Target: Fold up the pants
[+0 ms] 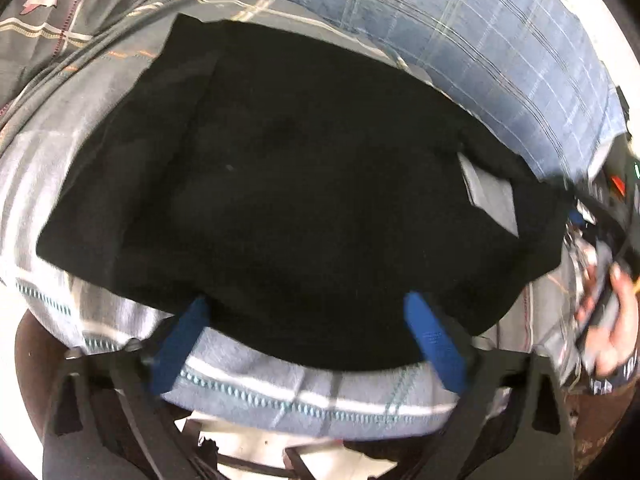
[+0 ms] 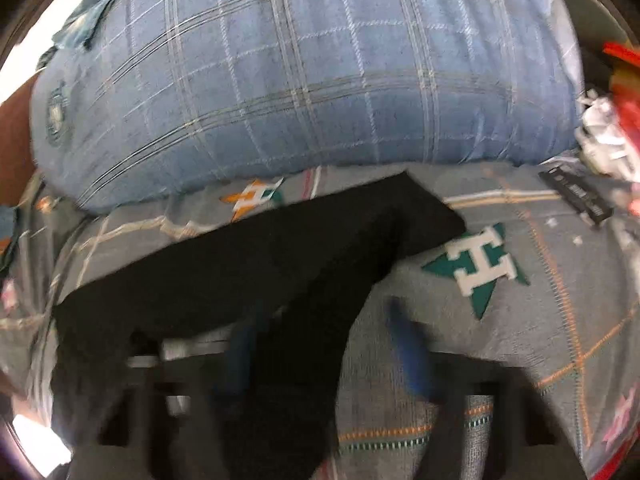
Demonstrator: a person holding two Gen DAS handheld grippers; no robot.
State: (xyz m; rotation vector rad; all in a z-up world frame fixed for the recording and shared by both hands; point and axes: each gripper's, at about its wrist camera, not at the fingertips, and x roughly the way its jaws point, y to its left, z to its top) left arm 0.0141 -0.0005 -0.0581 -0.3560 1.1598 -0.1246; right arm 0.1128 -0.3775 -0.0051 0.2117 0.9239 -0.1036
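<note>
The black pants [image 1: 300, 180] lie folded in a broad block on the grey patterned bedsheet [image 1: 280, 392], with a pale label [image 1: 488, 196] showing near their right side. My left gripper [image 1: 310, 320] stands open, its blue fingers [image 1: 188, 340] wide apart at the pants' near edge. In the right wrist view a strip of the black pants [image 2: 260, 264] runs down between the blurred blue fingers [image 2: 408, 348] of my right gripper [image 2: 324, 344]. The right finger stands off the cloth. The left finger is half hidden against it.
A blue plaid pillow [image 2: 300, 80] lies just behind the pants. A flat black object [image 2: 576, 200] and a red and white heap [image 2: 616, 120] sit at the bed's far right. A hand [image 1: 612, 320] shows at the right edge of the left wrist view.
</note>
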